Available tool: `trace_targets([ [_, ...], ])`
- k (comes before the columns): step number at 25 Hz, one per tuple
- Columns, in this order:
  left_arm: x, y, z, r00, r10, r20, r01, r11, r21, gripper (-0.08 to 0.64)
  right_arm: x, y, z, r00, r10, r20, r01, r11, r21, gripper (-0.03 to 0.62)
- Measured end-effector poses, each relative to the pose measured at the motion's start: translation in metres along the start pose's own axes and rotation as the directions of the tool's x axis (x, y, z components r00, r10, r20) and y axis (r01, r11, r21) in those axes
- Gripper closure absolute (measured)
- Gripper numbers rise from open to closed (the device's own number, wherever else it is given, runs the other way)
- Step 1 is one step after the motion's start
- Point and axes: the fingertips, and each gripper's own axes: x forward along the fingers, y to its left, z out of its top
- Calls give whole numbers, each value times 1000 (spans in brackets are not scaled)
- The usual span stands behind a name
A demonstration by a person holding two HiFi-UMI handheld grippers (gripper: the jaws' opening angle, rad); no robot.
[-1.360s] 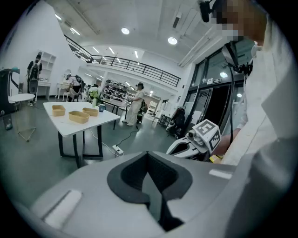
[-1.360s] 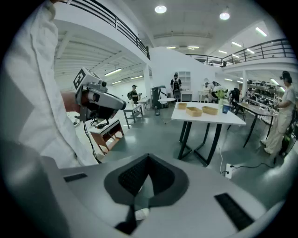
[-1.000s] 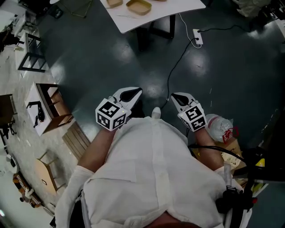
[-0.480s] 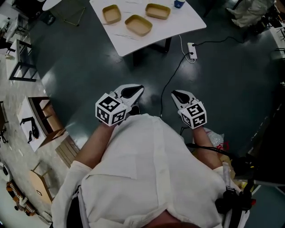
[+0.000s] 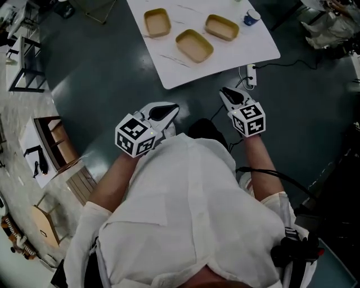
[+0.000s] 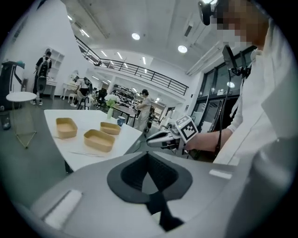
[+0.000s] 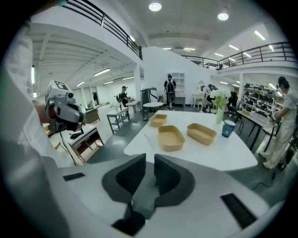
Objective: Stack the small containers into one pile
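Three small tan containers are set out apart on the white worktop (image 5: pixel 242 50), and none is stacked on another. The middle container (image 5: pixel 194 45) lies nearest the worktop's front edge. The left container (image 5: pixel 157 22) is found at about 10 o'clock from it and the right container (image 5: pixel 221 27) at about 2 o'clock, with bare worktop between each pair. All three are turned open side up. A blue cup (image 5: pixel 252 17) is stood at 2 o'clock from the right container, near it but not touching.

Both claws are held over the dark floor (image 5: pixel 112 84), short of the worktop and well apart from the containers. The left claw (image 6: pixel 148 155) is seen with its pads brought together at the tips and nothing between them. In the head view it is placed at 7 o'clock from the middle container. The right claw (image 7: pixel 150 160) is seen with a narrow gap between its pads, the jaws being opened, and nothing is caught in that gap. In the head view it is placed just below the worktop's near edge, at 5 o'clock from the middle container.

A white power strip (image 5: pixel 250 75) is laid on the floor near the right claw's tip, at 2 o'clock from it. A wooden crate (image 5: pixel 59 140) is seen on the floor at 9 o'clock from the left claw, well apart from it.
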Motion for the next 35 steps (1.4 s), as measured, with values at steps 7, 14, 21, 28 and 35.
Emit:
trace_targets([
  [7,23,54,28,987,159,36,-155,984,-87,552,88,-90,47,996,89,-23,-90,995,-44,520],
  [14,47,89,67,952,299,60,-288,946,-147,552,175,-141,60,978,170,-125,-183,977,-109,508],
  [21,65,112,88,908,413,65,-396,900,-184,552,233,-157,51,949,262,-175,-276,959,-62,497],
  [28,71,122,89,872,488,40,-467,853,-233,552,253,-158,52,918,340,-205,-356,934,-43,554],
  [35,79,129,96,867,497,40,-475,847,-238,552,235,-151,54,884,420,-203,-438,898,-49,575],
])
